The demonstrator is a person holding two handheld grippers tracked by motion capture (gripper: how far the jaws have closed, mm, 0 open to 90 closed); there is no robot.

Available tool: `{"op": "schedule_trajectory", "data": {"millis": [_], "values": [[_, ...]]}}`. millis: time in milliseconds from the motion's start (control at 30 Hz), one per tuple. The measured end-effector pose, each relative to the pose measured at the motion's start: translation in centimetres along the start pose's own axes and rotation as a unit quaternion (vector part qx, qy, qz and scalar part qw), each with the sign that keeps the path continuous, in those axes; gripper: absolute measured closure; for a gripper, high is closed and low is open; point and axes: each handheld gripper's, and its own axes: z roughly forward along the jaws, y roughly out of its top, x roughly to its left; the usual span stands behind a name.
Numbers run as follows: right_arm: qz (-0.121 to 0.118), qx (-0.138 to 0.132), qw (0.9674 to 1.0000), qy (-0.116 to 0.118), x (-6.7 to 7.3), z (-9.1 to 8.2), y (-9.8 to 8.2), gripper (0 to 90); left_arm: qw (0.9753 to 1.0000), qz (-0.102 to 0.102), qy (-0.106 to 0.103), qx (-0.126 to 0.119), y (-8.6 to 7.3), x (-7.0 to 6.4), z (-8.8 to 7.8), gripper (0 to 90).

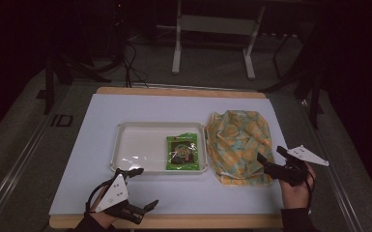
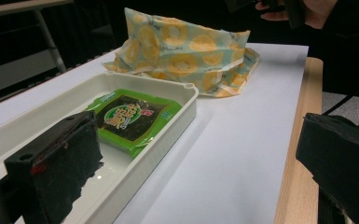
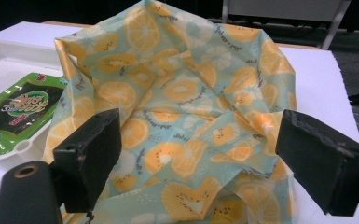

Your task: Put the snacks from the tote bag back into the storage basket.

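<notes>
A white tray [image 1: 125, 145] lies mid-table with a green snack packet [image 1: 183, 152] flat in its right half; the same packet [image 2: 133, 116] appears in the left gripper view. Right of the tray lies a crumpled fruit-print cloth bag [image 1: 236, 145], pale green with orange slices. My left gripper [image 1: 142, 189] is open near the front edge, just before the tray's front-left corner, empty. My right gripper [image 1: 273, 157] is open at the bag's front right edge. In the right gripper view its jaws straddle the bag [image 3: 186, 107] without closing on it.
The tray and bag rest on a white sheet [image 1: 101, 183] over a wooden table [image 1: 174, 221]. Behind the table are white stand legs [image 1: 176, 53] and dark cables [image 1: 130, 63] on the floor. Bare sheet lies behind the tray and at the left.
</notes>
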Motion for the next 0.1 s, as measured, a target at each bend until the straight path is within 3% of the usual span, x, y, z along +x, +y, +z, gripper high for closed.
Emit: {"op": "schedule_trajectory", "data": {"millis": [100], "values": [[0.0, -0.002, 1.0, 0.0, -0.01, -0.01, 0.03, 14.0, 1.0, 0.0, -0.001, 0.001, -0.02, 0.02, 0.04, 0.4]]}}
